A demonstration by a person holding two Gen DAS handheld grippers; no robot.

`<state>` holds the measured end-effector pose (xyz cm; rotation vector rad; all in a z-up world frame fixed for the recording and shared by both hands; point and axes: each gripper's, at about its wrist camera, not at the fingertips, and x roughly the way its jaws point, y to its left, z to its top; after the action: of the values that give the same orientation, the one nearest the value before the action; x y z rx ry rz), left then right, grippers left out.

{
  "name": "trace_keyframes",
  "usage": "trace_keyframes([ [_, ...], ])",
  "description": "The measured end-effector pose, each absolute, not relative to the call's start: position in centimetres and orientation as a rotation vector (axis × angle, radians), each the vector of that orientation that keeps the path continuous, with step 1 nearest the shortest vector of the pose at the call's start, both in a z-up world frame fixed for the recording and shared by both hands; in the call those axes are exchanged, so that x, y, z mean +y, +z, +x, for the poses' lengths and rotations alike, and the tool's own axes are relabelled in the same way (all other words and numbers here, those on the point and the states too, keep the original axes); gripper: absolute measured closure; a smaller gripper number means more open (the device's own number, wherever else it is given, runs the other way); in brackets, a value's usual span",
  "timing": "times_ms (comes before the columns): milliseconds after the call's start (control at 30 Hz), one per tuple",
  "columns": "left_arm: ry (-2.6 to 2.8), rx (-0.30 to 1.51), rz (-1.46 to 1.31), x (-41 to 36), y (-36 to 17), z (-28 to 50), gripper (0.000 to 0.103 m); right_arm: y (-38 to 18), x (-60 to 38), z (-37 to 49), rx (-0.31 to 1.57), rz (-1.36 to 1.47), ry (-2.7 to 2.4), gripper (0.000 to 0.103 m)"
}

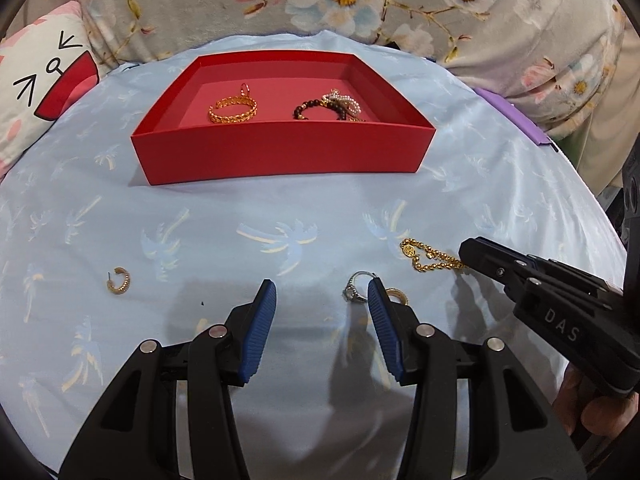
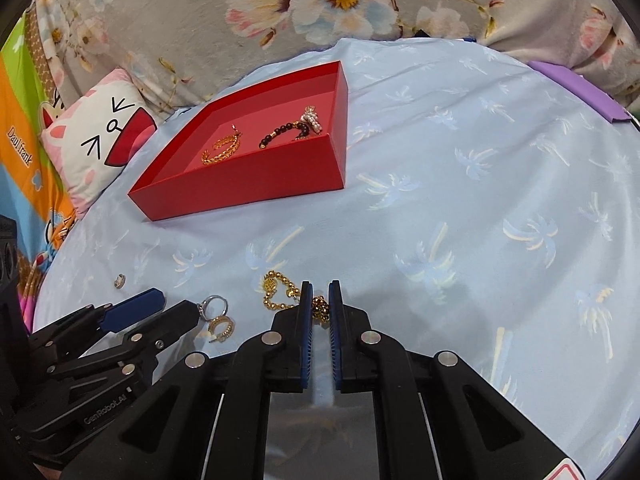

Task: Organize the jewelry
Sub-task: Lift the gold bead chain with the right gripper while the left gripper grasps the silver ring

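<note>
Hoop earring, far left: a small gold hoop earring [image 1: 119, 281] lies alone on the blue palm-print sheet [image 1: 280, 216], well apart from the other loose pieces.
Left claw: the left claw [image 1: 322, 300] is spread, with nothing between its blue pads [image 1: 262, 320].
Silver ring: a silver ring [image 1: 357, 289] lies on the sheet just beside the left claw's right-hand pad.
Second earring: another gold hoop earring [image 2: 221, 326] sits touching or almost touching the silver ring.
Red box: an open red box [image 1: 280, 156] stands further back on the sheet; inside are a gold bangle [image 1: 233, 110], a dark bead bracelet [image 1: 310, 109] and a pearl piece [image 1: 344, 102].
Gold chain: a gold bead chain [image 2: 280, 290] lies on the sheet in front of the right claw, one end between its pads.
Right claw: the right claw [image 2: 320, 294] is pressed together, pinching the end of the chain.
</note>
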<state>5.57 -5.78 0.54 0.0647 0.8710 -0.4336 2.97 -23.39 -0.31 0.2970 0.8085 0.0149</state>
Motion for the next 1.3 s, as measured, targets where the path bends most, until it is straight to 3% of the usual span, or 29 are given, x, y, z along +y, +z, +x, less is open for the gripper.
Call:
trace_keyframes([
  [800,-0.344,0.849,0.105,-4.0,0.4,5.3,0.06,-1.1,-23.9,3.0,0.824,0.348,0.056,0.095],
  [1300,-0.412,0.852,0.161,-6.7,0.1,5.7,0.06,-1.2,-24.1,3.1,0.824,0.362,0.062,0.095],
])
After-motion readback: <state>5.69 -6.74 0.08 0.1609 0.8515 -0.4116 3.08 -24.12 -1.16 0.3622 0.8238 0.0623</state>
